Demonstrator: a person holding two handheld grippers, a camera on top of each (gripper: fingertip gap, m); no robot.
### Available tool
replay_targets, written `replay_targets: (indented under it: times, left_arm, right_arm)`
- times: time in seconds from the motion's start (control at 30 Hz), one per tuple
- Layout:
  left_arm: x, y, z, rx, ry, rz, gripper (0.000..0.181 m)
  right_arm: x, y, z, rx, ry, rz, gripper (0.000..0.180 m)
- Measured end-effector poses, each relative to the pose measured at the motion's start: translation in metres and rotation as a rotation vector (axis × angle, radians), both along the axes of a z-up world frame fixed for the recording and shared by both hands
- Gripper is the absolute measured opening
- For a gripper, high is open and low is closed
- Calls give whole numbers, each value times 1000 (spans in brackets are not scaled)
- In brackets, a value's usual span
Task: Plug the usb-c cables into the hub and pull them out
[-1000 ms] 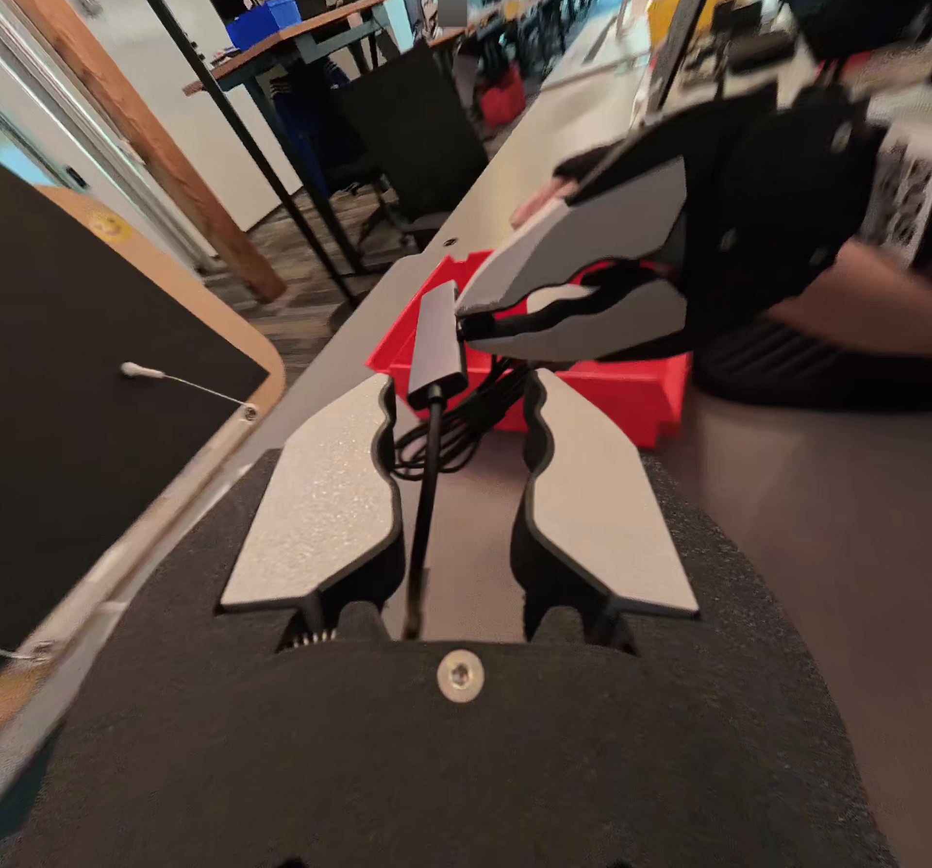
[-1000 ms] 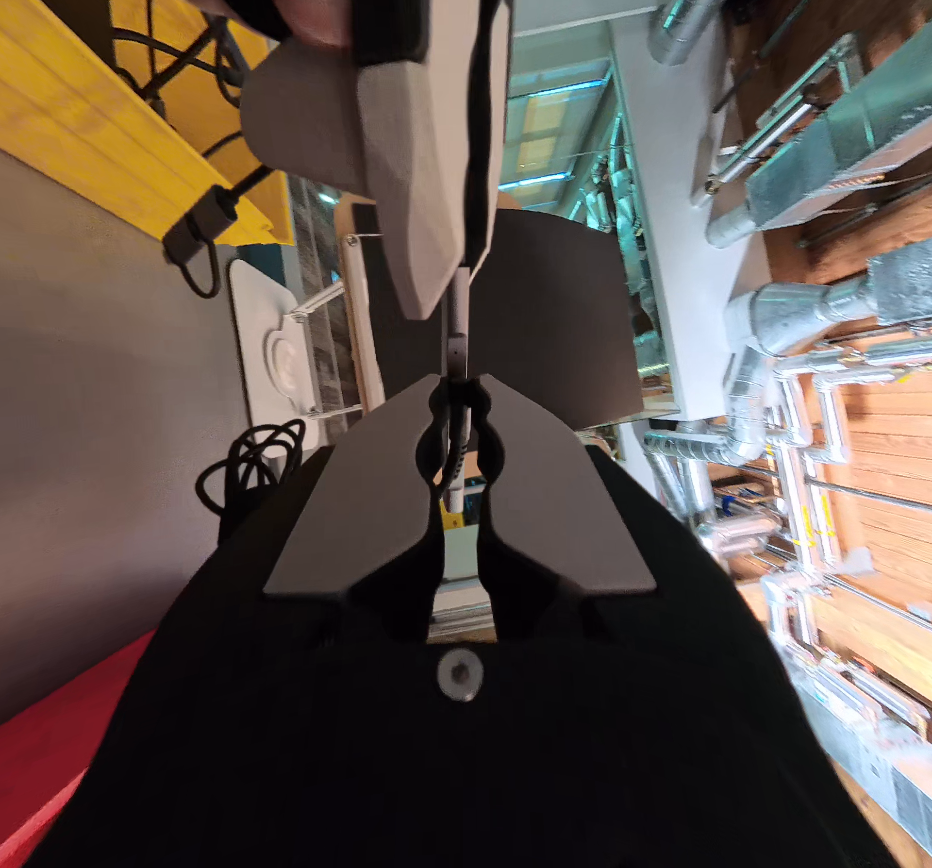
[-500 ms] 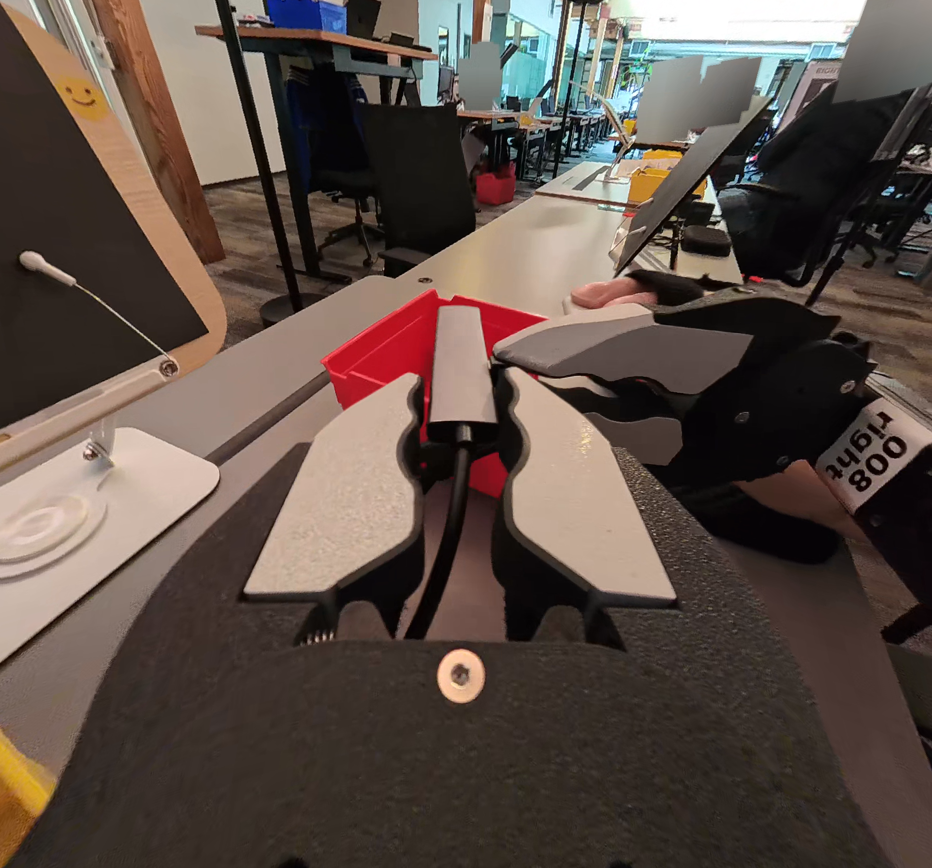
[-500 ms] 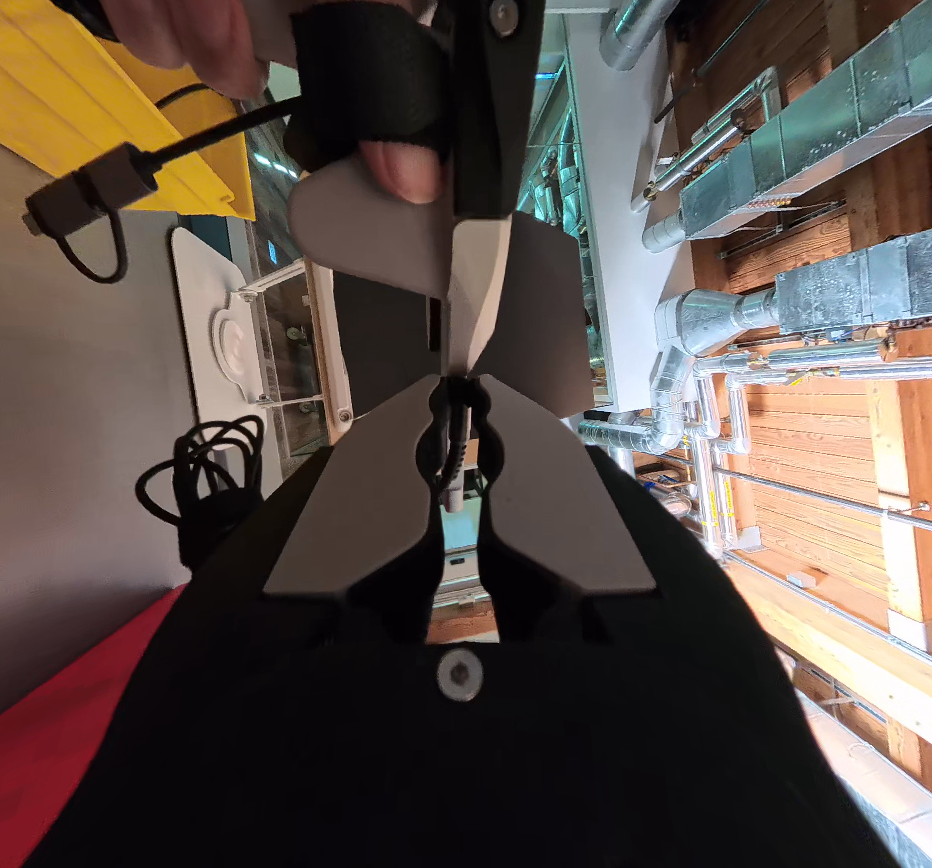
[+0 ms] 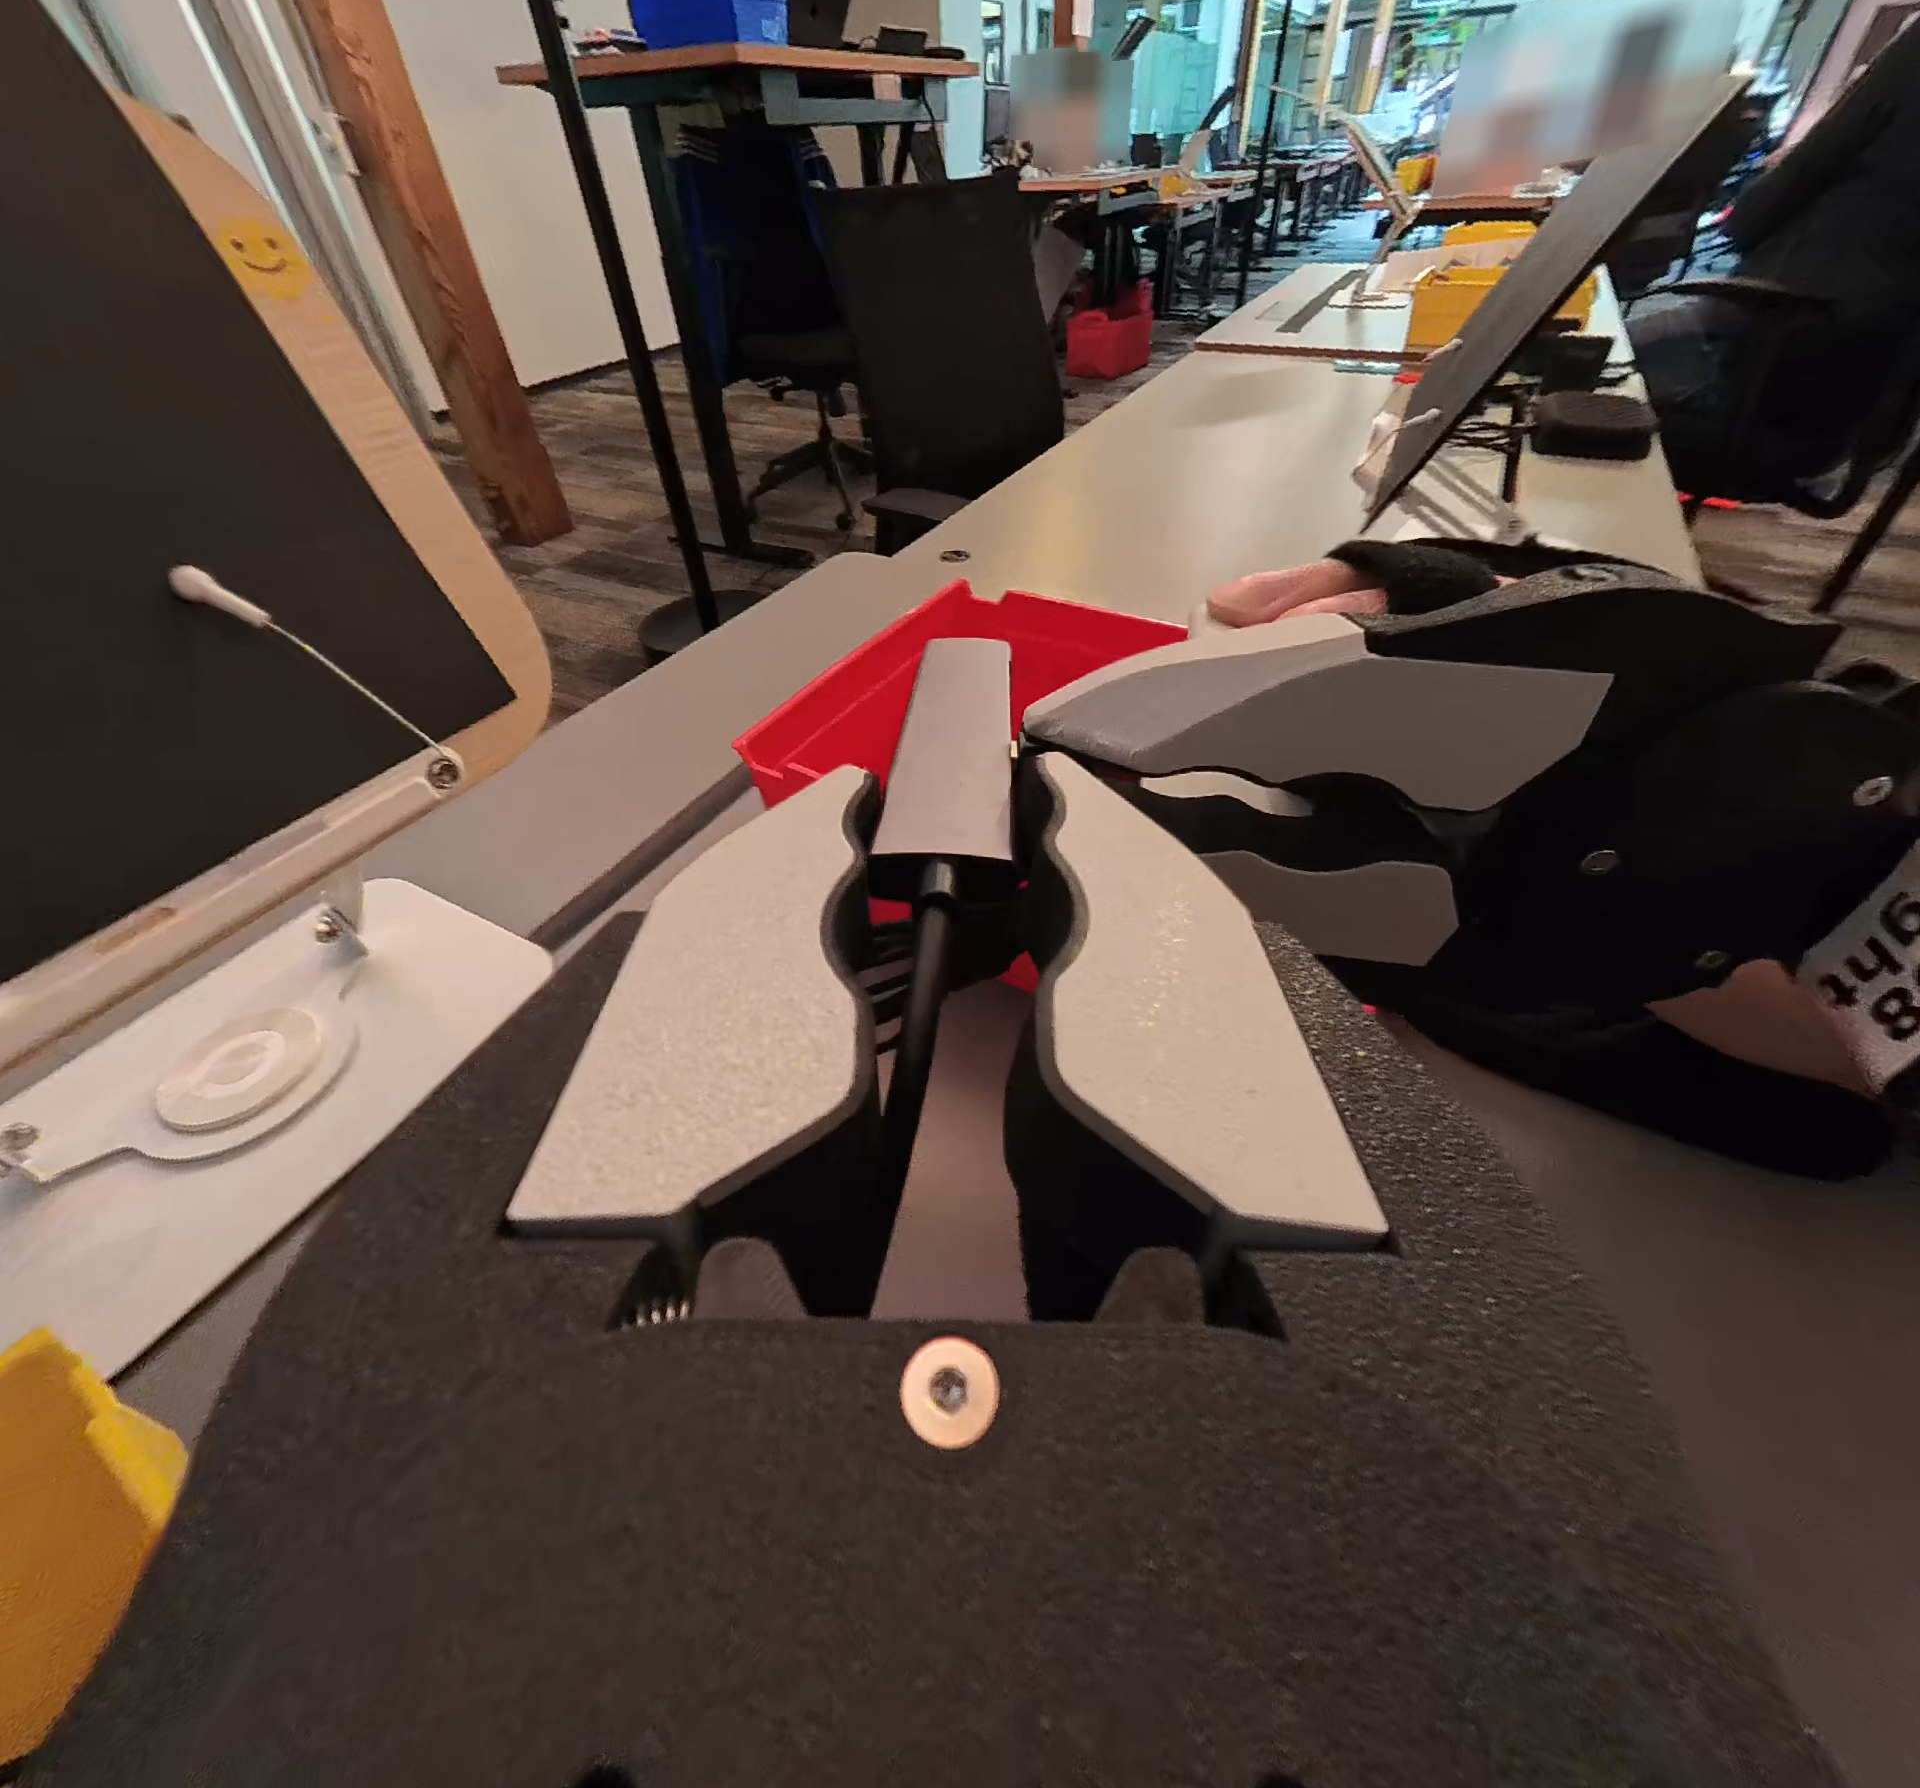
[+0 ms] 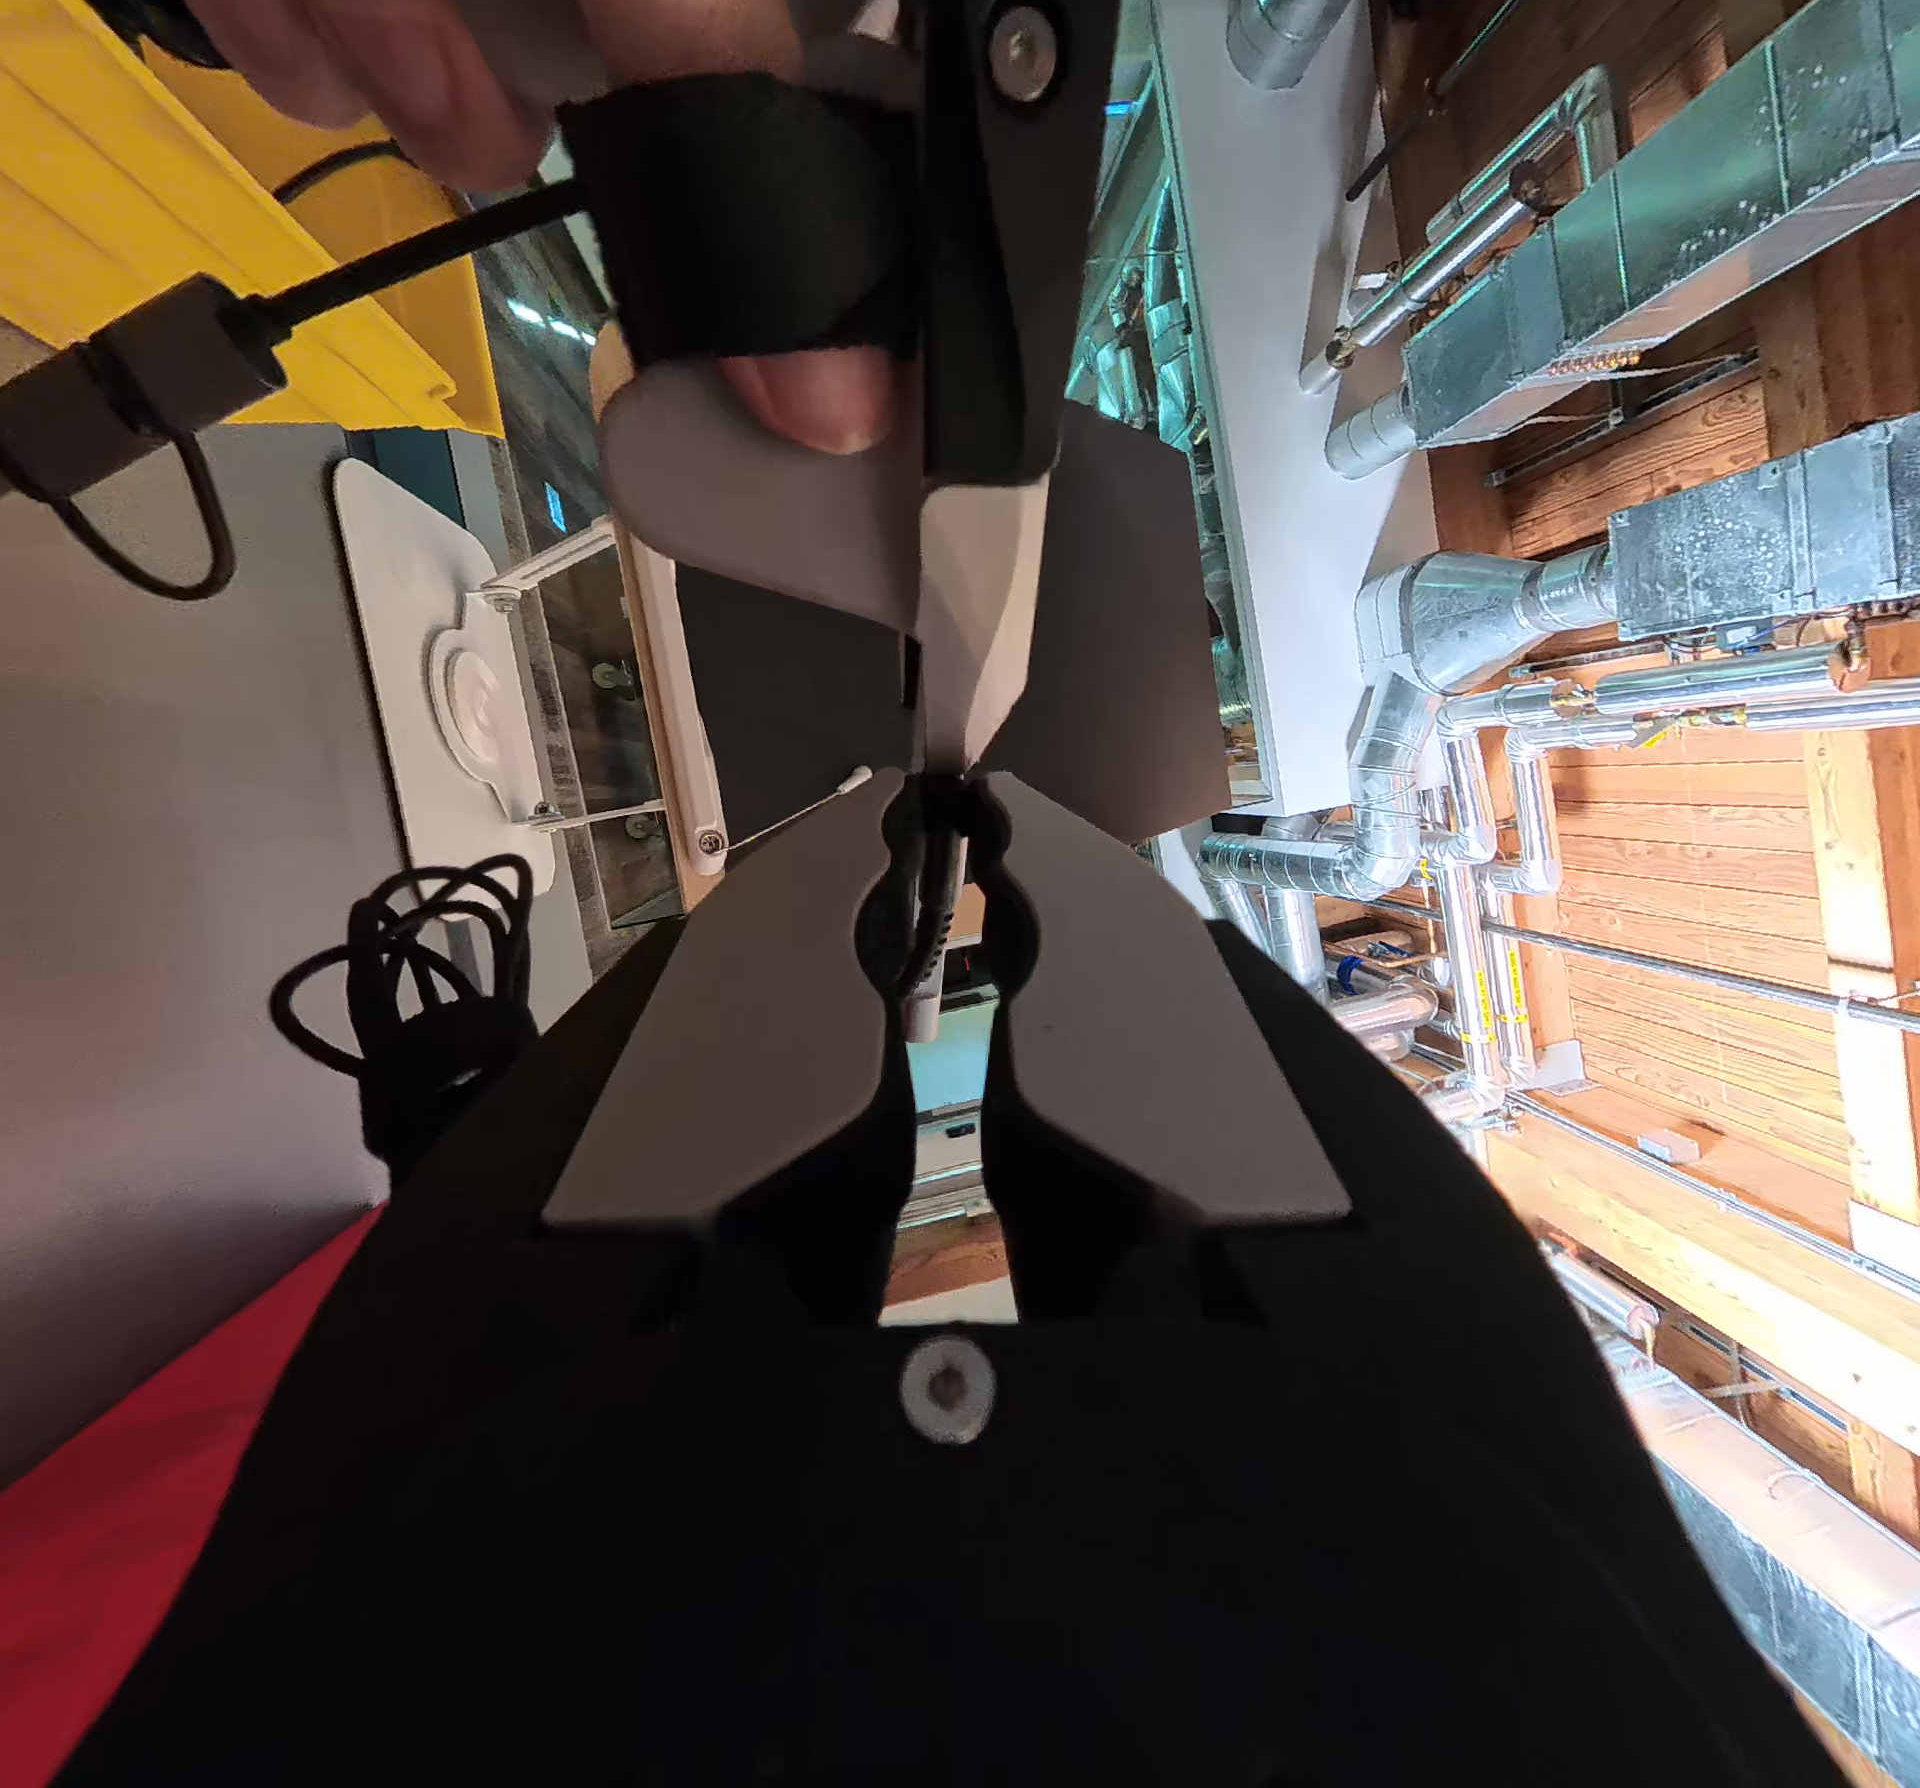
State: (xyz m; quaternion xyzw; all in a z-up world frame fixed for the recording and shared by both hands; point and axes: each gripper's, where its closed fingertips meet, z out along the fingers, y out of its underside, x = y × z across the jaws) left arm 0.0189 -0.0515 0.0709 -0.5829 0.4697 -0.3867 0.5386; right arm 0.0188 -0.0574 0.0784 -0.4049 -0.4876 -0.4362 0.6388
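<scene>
Cable (image 6: 928,897) plug tip hidden between fingers (image 6: 748,1011)

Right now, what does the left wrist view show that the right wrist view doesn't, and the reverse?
Left wrist view only: the grey hub full length, clamped by the left hand-held gripper, with the red bin's open rim behind it.

Right wrist view only: the right hand-held gripper shut on a cable plug, a coiled black cable on the table, and ceiling ducts.

Both: the two grippers meeting tip to tip, and the dark angled board.
</scene>
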Motion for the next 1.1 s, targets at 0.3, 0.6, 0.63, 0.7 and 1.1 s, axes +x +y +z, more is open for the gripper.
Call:
replay_targets:
  times: [0.3,0.6,0.63,0.7,1.1]
  left_arm:
    - [0,2,5,70,-7,105,24]
    - [-3,-3,6,22,6,31,25]
    - [-2,-3,7,47,3,59,24]
    - [0,0,8,51,-11,87,25]
    - [2,1,11,115,23,134,25]
  right_arm:
    - [3,1,3,31,61,-64,8]
    - [-1,-6,5,13,21,-5,8]
    - [1,-5,6,20,27,-24,8]
    - [3,-2,6,25,33,-49,8]
    - [6,-2,8,40,52,-32,8]
